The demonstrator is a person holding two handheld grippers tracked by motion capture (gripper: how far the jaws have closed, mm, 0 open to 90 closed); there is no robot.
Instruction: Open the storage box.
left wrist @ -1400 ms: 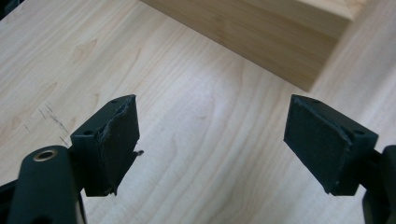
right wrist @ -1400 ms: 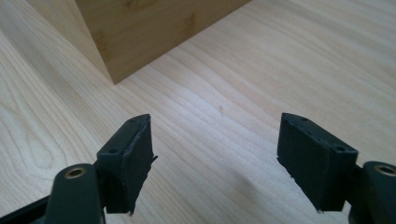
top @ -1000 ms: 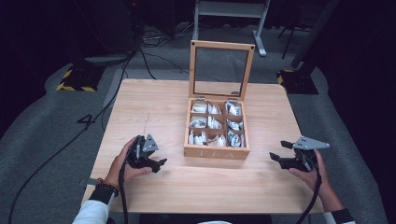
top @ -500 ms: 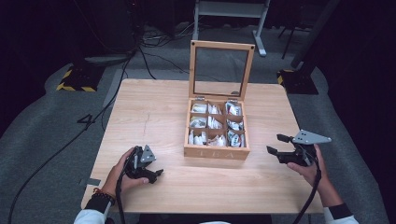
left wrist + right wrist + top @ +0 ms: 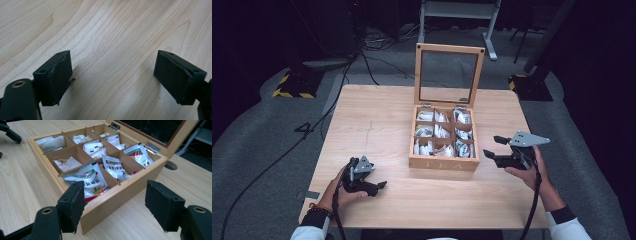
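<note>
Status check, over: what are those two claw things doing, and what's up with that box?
Left gripper open, empty, over bare table. Right gripper open beside tea box. Lid upright. Nothing blocking.

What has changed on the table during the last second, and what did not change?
The left gripper moved back toward the person and slightly right. The right gripper moved up and left toward the tea box. Both are open and hold nothing. The box, its lid and packets stayed.

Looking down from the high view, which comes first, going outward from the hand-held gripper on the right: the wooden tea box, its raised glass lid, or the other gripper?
From the right hand-held gripper:
1. Tea box, just to its left.
2. Raised lid, at the box's far edge.
3. Left hand-held gripper, across the table's near side.
</note>
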